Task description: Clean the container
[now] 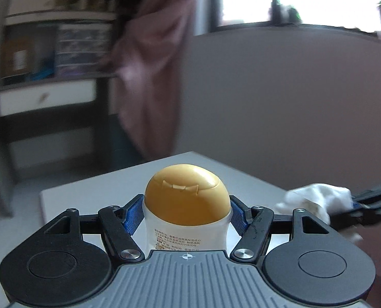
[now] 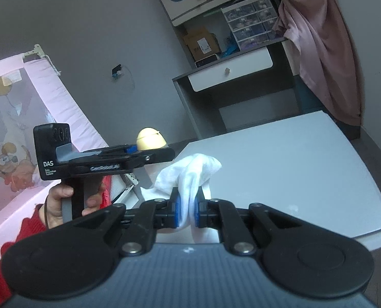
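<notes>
A white bottle with a rounded yellow cap (image 1: 187, 195) stands upright between the blue pads of my left gripper (image 1: 187, 214), which is shut on its body just under the cap. The same bottle (image 2: 150, 139) shows in the right wrist view, held in the air to the left of the table. My right gripper (image 2: 187, 209) is shut on a crumpled white cloth (image 2: 190, 173) that sticks out past its fingertips. In the left wrist view the cloth (image 1: 316, 199) hangs just right of the bottle, a short gap apart.
A pale grey table (image 2: 293, 159) lies ahead and below. Behind it stand a dark shelf unit with a white drawer (image 2: 231, 73) and a hanging pink cloth (image 2: 323, 51). A pink cot rail (image 2: 23, 118) is at the left. A hand in a red sleeve (image 2: 62, 200) holds the left gripper's handle.
</notes>
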{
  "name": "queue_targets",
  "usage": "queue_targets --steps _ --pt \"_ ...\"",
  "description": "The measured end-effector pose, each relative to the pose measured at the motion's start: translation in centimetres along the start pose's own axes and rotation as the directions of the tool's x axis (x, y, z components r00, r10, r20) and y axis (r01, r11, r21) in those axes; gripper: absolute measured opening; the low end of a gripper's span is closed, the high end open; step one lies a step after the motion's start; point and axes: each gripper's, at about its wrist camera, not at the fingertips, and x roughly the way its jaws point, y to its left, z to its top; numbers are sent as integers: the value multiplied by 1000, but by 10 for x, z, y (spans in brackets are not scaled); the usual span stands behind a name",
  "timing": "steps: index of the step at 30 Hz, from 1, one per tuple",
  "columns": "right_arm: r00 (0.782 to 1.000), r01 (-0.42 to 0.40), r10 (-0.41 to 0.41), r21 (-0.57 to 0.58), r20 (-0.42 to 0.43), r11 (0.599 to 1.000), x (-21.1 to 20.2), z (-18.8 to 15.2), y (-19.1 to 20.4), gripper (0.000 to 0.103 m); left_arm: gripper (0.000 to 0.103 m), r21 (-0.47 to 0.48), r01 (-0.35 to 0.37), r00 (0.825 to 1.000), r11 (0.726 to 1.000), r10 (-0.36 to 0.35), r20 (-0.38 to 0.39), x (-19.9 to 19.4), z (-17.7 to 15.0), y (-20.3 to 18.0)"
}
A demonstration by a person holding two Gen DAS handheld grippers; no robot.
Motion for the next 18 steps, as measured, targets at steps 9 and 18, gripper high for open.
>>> queue_targets --steps 9,18 --pt "1000 -28 28 6 7 1000 1 -1 -5 10 68 -116 -265 964 957 264 -26 -7 23 -24" --pt "999 -42 42 16 5 999 0 -4 -10 10 68 -152 -396 918 906 393 -46 -2 39 -42"
